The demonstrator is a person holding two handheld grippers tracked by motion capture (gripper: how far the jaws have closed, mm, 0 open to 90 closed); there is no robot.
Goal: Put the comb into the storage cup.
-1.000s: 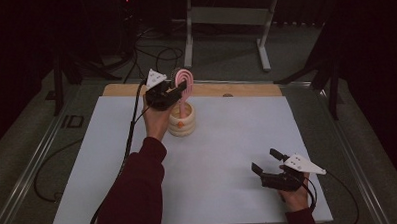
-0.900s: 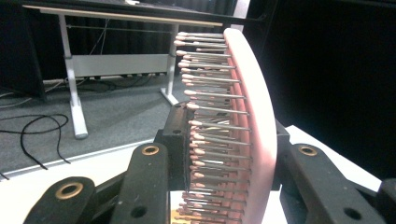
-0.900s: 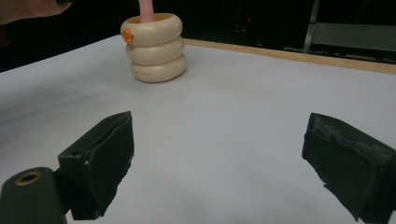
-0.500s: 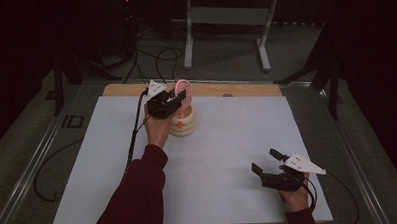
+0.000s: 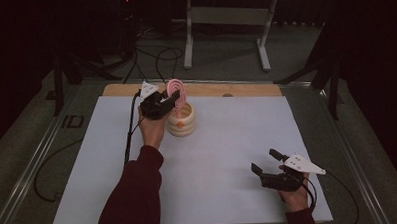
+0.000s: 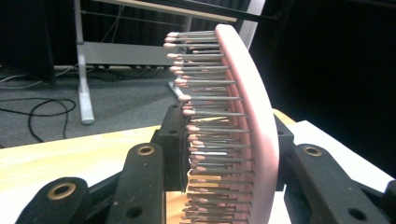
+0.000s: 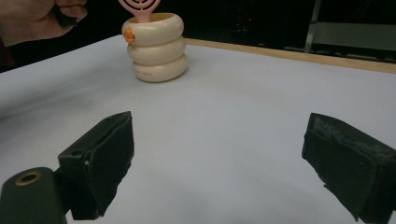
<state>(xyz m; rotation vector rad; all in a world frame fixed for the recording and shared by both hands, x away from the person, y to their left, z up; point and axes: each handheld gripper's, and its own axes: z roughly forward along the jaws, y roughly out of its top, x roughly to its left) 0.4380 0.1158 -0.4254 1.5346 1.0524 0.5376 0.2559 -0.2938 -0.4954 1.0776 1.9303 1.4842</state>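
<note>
Hairbrush (image 6: 252, 116) first: the pink brush head stands between the jaws of the left gripper (image 5: 161, 101), bristles turned toward one jaw and smooth back toward the other. Those jaws have just been opening a little, and whether the pads press on the head I cannot tell. Its handle runs down into the cream ringed holder (image 5: 181, 120), which stands at the far side of the white table (image 5: 227, 141), near the wooden edge strip (image 5: 210, 89). Holding the brush by the head upright keeps the handle pointing down, which suits dropping it into the holder's mouth; the slight widening looks like the start of a release.

Farther out, the right gripper (image 5: 268, 160) rests low at the near right of the table with its jaws spread wide and nothing between them. It sits well apart from the holder, probably parked so the left hand (image 5: 151, 131) has room.
</note>
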